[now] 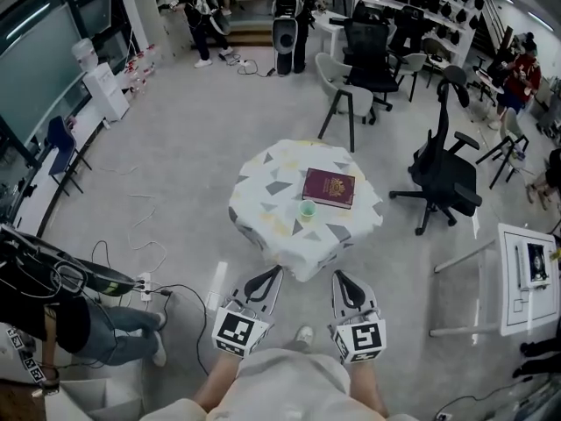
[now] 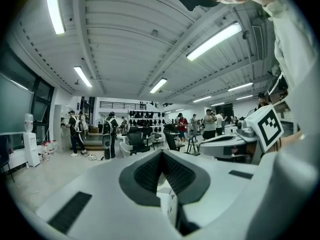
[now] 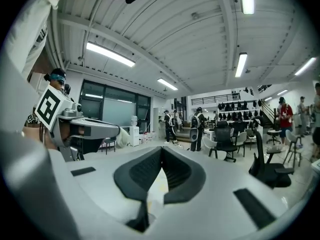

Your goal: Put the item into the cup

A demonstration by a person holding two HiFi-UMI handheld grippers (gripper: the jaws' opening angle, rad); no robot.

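Observation:
A small green cup (image 1: 307, 208) stands on a round table (image 1: 263, 209) covered by a white cloth with grey and yellow triangles. A dark red book (image 1: 329, 187) lies just behind the cup. I see no other loose item on the table. My left gripper (image 1: 273, 274) and right gripper (image 1: 340, 277) hang side by side short of the table's near edge, close to my body. In the left gripper view the left gripper (image 2: 161, 153) has its jaws meeting at the tip, with nothing held. The right gripper (image 3: 161, 150) looks the same in its own view.
A black office chair (image 1: 443, 169) stands right of the table and a grey chair (image 1: 342, 95) behind it. A white desk (image 1: 526, 274) is at the far right. A seated person (image 1: 53, 314) and floor cables (image 1: 149, 288) are at the left.

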